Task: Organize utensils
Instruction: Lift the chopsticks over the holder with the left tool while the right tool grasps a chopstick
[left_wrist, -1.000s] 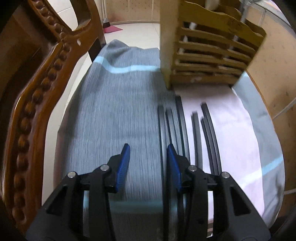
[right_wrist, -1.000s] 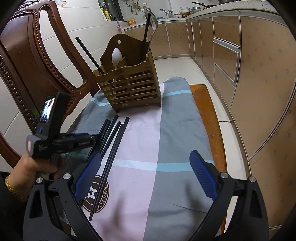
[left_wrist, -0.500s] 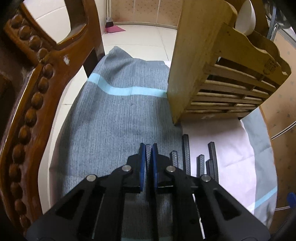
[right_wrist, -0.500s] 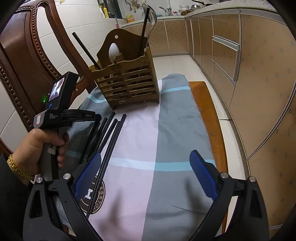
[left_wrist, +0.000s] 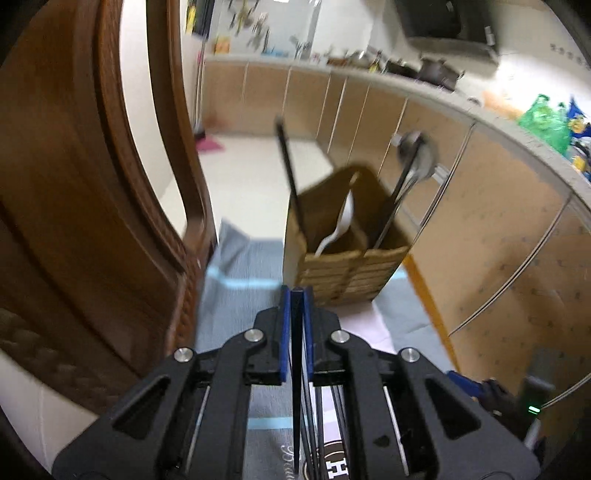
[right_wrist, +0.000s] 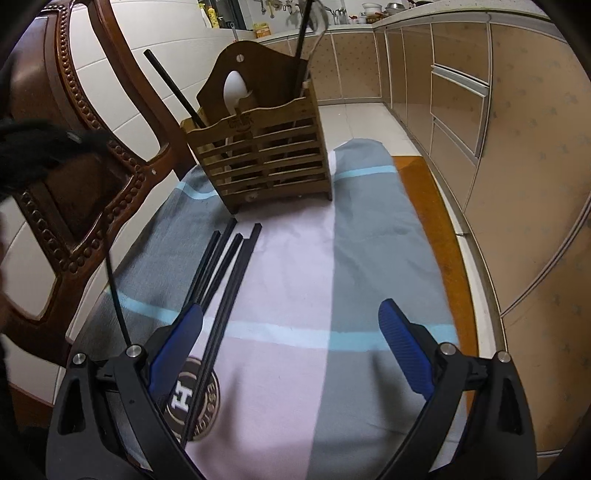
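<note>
My left gripper (left_wrist: 296, 295) is shut on a black chopstick (left_wrist: 296, 369) and holds it lifted, hanging down behind the pads; it shows as a thin black line in the right wrist view (right_wrist: 116, 295). The wooden utensil holder (left_wrist: 343, 273) stands ahead, also seen in the right wrist view (right_wrist: 266, 155), with a white spoon (right_wrist: 235, 88), black chopsticks and a metal utensil in it. Several black chopsticks (right_wrist: 221, 280) lie on the cloth in front of the holder. My right gripper (right_wrist: 291, 343) is open and empty above the cloth, its left pad over the chopsticks.
A grey, pink and blue cloth (right_wrist: 351, 280) covers the small table. A carved wooden chair back (right_wrist: 92, 155) stands close on the left. Kitchen cabinets (right_wrist: 517, 129) run along the right side, and the table's orange edge (right_wrist: 439, 229) shows there.
My left gripper closed on a chopstick lying on the cloth, then lifted it and tilted upward. The right gripper stayed in place, open.
</note>
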